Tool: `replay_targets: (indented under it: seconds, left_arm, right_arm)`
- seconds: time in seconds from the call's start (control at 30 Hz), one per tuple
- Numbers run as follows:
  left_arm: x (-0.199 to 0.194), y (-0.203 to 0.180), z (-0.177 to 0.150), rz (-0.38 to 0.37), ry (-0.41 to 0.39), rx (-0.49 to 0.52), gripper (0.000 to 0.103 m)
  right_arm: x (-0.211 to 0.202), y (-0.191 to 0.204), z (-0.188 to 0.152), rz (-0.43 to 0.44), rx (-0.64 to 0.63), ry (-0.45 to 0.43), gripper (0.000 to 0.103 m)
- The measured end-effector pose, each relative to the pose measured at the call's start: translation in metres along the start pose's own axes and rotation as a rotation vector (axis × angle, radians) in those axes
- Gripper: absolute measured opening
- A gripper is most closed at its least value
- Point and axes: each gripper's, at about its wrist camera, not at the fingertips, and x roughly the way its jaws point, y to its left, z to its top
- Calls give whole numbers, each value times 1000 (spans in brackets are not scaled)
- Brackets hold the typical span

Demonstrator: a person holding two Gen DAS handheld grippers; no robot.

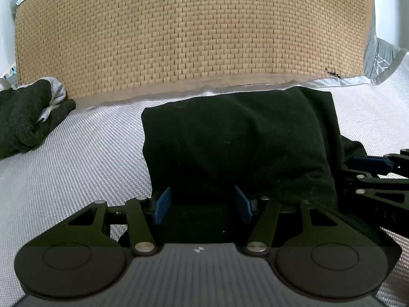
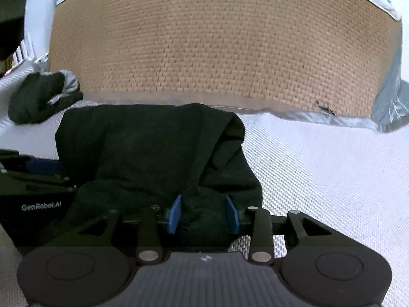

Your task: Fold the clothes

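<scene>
I'm working over a white woven sheet (image 1: 76, 158) with a grey hemmed edge, laid against a tan woven headboard (image 1: 189, 33) that fills the back of both views. White wall at the far left. A grey patterned cloth (image 1: 378, 58) sits at the right end of the headboard. A 2nd dark bundle with a grey lining (image 1: 28, 117) lies at the far left by the headboard, well apart from my tools.

The black garment (image 1: 242, 138) lies folded on the sheet, far edge near the headboard hem, near edge running in under both grippers.

Left gripper (image 1: 202, 204): blue pads stand apart, garment's near edge lies between them, no pinch visible. I read it as released.

Right gripper (image 2: 203, 213): a bunched fold of the garment (image 2: 143, 148) sits between its blue pads. Pads are close to the cloth on both sides; I can't tell whether they still press it.

Each gripper shows at the side of the other's view, just beside the garment.
</scene>
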Motion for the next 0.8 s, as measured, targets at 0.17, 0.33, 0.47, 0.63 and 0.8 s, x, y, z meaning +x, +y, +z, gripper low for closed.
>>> replay_targets:
  seconds: [0.17, 0.33, 0.47, 0.63, 0.8]
  left_arm:
    - [-2, 1, -1, -6, 0, 7, 58]
    - [-3, 1, -1, -6, 5, 9, 58]
    - [-3, 0, -1, -6, 3, 12, 58]
    - [-5, -1, 0, -7, 4, 20, 58]
    - [-6, 0, 1, -18, -1, 31, 59]
  right_arm:
    - [-9, -2, 0, -5, -11, -12, 41]
    - [-25, 0, 0, -23, -74, -48, 42]
    - [-42, 3, 5, -10, -151, -68, 42]
    - [-65, 25, 5, 27, -376, -87, 60]
    - [-86, 58, -22, 44, -660, -93, 61]
